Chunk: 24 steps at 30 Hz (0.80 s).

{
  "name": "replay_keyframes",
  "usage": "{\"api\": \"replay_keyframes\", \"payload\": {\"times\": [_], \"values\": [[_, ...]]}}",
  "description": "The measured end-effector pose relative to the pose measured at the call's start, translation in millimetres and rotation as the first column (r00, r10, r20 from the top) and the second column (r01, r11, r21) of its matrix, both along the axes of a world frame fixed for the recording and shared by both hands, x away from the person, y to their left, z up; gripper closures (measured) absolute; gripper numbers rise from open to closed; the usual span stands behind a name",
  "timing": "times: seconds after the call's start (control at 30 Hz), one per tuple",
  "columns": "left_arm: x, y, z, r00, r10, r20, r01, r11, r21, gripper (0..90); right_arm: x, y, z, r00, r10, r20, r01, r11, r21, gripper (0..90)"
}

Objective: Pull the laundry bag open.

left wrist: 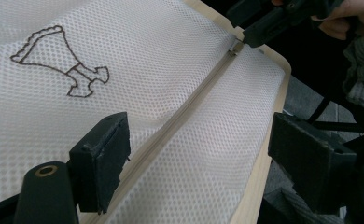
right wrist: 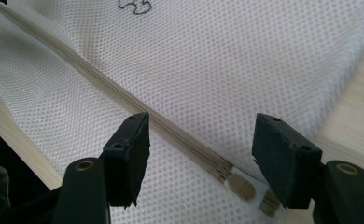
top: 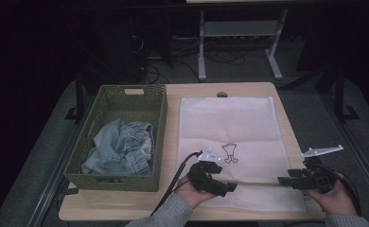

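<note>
With the mesh bag point(top: 230, 142) flat on the surface, both tongs gape unladen, left point(left wrist: 196, 154) over the zip point(left wrist: 189, 105), right point(right wrist: 201, 156) by the pull point(right wrist: 241, 185), which seems small enough to slip out.

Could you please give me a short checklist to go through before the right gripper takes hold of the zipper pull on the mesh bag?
1. Right gripper open: ok, its jaws stand apart.
2. Zipper pull between those jaws: ok, it lies just ahead of them, not yet gripped.
3. Zipper closed along its length: ok as far as the gripper views show.
4. Left gripper ready to pin the mesh bag: not ok, it is open astride the zipper and grips nothing.
5. Bag flat on the table: ok.
6. Basket with the denim garment within reach: cannot tell.
</note>
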<state>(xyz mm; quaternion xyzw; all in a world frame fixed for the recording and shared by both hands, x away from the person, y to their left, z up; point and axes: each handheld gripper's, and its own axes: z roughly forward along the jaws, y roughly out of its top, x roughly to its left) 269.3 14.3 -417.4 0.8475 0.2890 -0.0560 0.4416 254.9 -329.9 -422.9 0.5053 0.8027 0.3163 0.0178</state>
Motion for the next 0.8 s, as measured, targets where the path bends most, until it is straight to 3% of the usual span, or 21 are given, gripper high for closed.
{"api": "replay_keyframes", "payload": {"times": [0.23, 0.5, 0.53, 0.67, 0.7, 0.8], "values": [[8.8, -15.2, 0.7, 0.9987, 0.024, -0.045, -0.023, 0.9997, 0.010, 22.8, -6.8, -15.0, 0.6, 0.9995, -0.019, -0.026, 0.019, 1.000, 0.016, 36.5], [11.3, -36.8, 4.2, 0.9978, -0.002, -0.067, 0.002, 1.0000, 0.008, 24.3, -13.4, -25.4, -3.3, 0.9961, -0.050, -0.072, 0.051, 0.999, 0.011, 41.4], [13.0, -42.4, 4.4, 0.9967, 0.004, -0.081, -0.004, 1.0000, 0.001, 24.4, -14.4, -27.9, -4.9, 0.9933, -0.058, -0.099, 0.060, 0.998, 0.017, 42.5], [15.3, -51.5, 4.7, 0.9938, 0.006, -0.111, -0.008, 0.9998, -0.015, 24.5, -16.2, -30.5, -6.6, 0.9883, -0.085, -0.127, 0.086, 0.996, 0.000, 44.3], [17.3, -57.2, 5.3, 0.9911, 0.005, -0.133, -0.008, 0.9997, -0.021, 24.5, -17.0, -34.3, -7.5, 0.9828, -0.109, -0.149, 0.110, 0.994, -0.001, 46.3], [19.8, -65.8, 6.7, 0.9894, 0.001, -0.145, -0.004, 0.9997, -0.023, 25.0, -17.6, -39.5, -9.0, 0.9745, -0.137, -0.178, 0.141, 0.990, 0.005, 50.2]]}}
